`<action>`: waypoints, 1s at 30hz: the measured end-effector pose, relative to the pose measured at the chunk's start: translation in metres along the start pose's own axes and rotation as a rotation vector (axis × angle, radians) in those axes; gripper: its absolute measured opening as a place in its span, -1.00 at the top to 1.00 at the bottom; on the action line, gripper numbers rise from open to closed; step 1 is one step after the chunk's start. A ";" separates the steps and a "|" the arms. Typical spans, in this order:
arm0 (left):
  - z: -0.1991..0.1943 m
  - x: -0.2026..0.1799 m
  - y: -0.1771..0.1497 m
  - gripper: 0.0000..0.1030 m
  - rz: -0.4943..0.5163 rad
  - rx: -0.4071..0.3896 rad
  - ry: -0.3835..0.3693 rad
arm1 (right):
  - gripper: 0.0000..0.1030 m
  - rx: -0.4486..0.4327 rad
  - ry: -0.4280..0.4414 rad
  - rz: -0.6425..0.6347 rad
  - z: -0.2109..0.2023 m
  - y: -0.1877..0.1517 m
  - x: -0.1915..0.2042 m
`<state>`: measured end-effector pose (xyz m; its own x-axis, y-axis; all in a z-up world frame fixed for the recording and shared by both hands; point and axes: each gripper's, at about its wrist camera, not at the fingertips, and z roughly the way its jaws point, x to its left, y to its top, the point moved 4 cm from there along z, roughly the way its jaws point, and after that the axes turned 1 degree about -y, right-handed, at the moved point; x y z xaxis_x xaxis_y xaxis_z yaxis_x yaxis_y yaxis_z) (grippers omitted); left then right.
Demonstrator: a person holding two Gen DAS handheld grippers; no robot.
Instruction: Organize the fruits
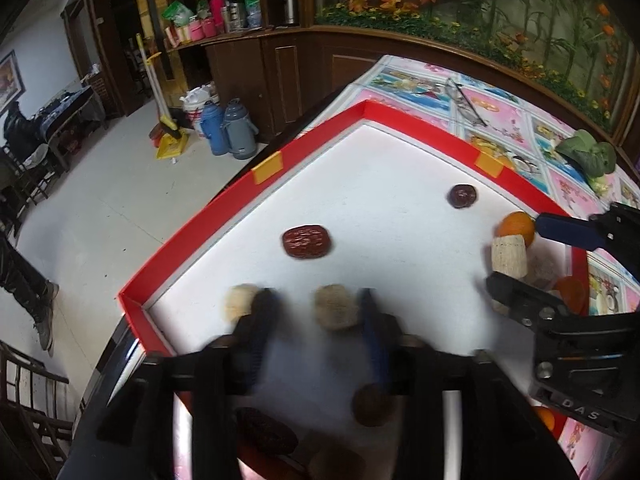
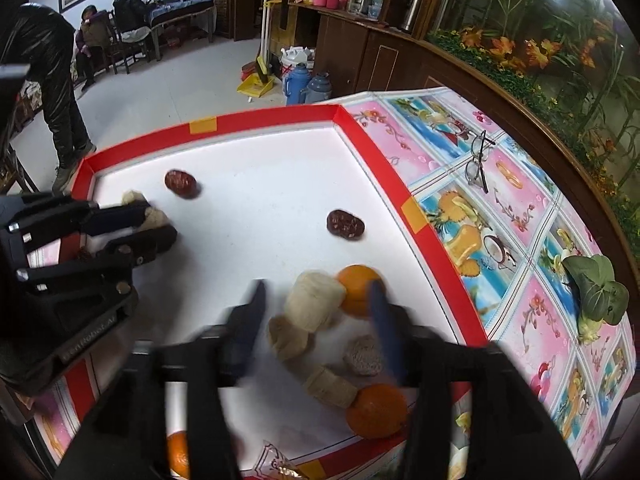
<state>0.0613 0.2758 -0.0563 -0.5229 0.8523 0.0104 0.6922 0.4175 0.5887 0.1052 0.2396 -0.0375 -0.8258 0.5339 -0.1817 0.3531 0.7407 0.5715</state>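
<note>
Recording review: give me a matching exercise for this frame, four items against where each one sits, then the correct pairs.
Items:
1. eyeglasses
2. green leafy vegetable
3. blue thermos
4. wrinkled red date

Places:
A. on the floor by the cabinet
B. inside the red-rimmed tray
C. on the tablecloth, at its far end
D. on the tablecloth, nearer the camera

Pairs: 1-C, 2-D, 3-A, 4-B
</note>
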 end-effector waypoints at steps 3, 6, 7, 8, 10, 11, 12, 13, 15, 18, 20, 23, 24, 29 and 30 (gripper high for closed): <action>-0.001 0.004 -0.001 -0.41 -0.031 0.001 -0.026 | -0.23 0.001 -0.013 0.009 -0.001 -0.002 -0.002; -0.004 0.003 -0.002 -0.41 -0.020 -0.006 -0.013 | -0.26 -0.009 -0.020 0.022 -0.006 -0.004 -0.006; -0.005 0.003 -0.003 -0.41 -0.018 -0.009 -0.012 | -0.27 -0.013 -0.024 0.028 -0.008 -0.004 -0.008; -0.006 0.003 -0.003 -0.41 -0.018 -0.011 -0.012 | -0.28 -0.015 -0.027 0.033 -0.010 -0.006 -0.009; -0.008 0.002 -0.003 -0.41 -0.019 -0.015 -0.009 | -0.30 -0.022 -0.033 0.042 -0.014 -0.008 -0.013; -0.009 0.003 -0.003 -0.41 -0.020 -0.015 -0.009 | -0.30 -0.025 -0.036 0.048 -0.016 -0.010 -0.015; -0.010 0.002 -0.004 -0.41 -0.019 -0.015 -0.009 | -0.30 -0.027 -0.040 0.057 -0.019 -0.011 -0.016; -0.010 0.002 -0.004 -0.41 -0.017 -0.013 -0.008 | -0.30 -0.028 -0.041 0.063 -0.020 -0.013 -0.017; -0.012 0.000 -0.005 -0.45 -0.012 -0.011 -0.006 | -0.31 -0.034 -0.043 0.069 -0.025 -0.017 -0.020; -0.019 -0.002 -0.007 -0.48 -0.007 -0.021 -0.006 | -0.34 -0.050 -0.045 0.081 -0.034 -0.022 -0.022; -0.027 -0.004 -0.008 -0.48 -0.002 -0.039 -0.007 | -0.36 -0.063 -0.048 0.091 -0.042 -0.027 -0.023; -0.046 -0.012 -0.010 -0.49 0.004 -0.088 -0.025 | -0.37 -0.103 -0.063 0.116 -0.059 -0.037 -0.029; -0.052 -0.017 -0.011 -0.49 0.012 -0.100 -0.034 | -0.38 -0.117 -0.068 0.135 -0.065 -0.042 -0.033; -0.081 -0.061 -0.031 -0.53 0.094 -0.157 -0.110 | -0.55 -0.187 -0.138 0.276 -0.100 -0.079 -0.062; -0.086 -0.071 -0.036 -0.53 0.114 -0.164 -0.131 | -0.67 -0.205 -0.155 0.323 -0.110 -0.092 -0.070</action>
<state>0.0307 0.1736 -0.0091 -0.3699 0.9289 -0.0146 0.6476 0.2691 0.7129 0.0823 0.0898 0.0106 -0.6055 0.7922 -0.0760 0.4754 0.4366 0.7638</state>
